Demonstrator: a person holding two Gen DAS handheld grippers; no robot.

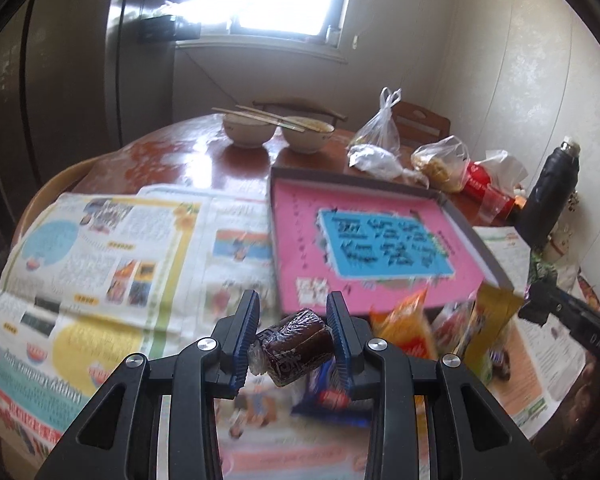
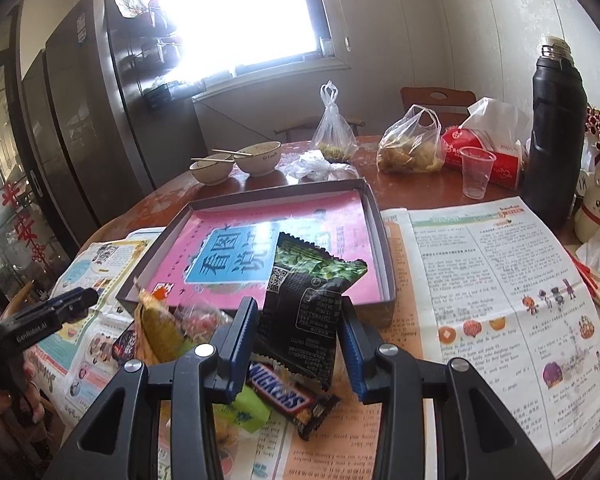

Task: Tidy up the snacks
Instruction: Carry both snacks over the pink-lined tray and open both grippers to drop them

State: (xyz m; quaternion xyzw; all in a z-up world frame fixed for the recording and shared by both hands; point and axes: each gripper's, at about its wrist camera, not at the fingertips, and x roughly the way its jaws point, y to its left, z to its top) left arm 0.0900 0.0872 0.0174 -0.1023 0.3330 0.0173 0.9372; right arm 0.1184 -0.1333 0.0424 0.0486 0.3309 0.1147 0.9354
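Clamped crookedly between the left gripper (image 1: 293, 334) jaws above the newspaper, a brown wrapped candy (image 1: 296, 346) could be dropped before the pink-lined tray (image 1: 476, 236) is reached, while a black-green snack packet (image 2: 306, 304), pinched in the right gripper (image 2: 300, 336), might slip.

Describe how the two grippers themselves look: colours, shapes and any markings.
Both the left gripper and the right gripper have black plastic linkage arms with triangular cut-outs and round silver screws. Their fingers carry blue ribbed pads. In the right wrist view, the left gripper's black body shows white lettering, apparently "GenRobot.AI". No cables or sleeves are visible.
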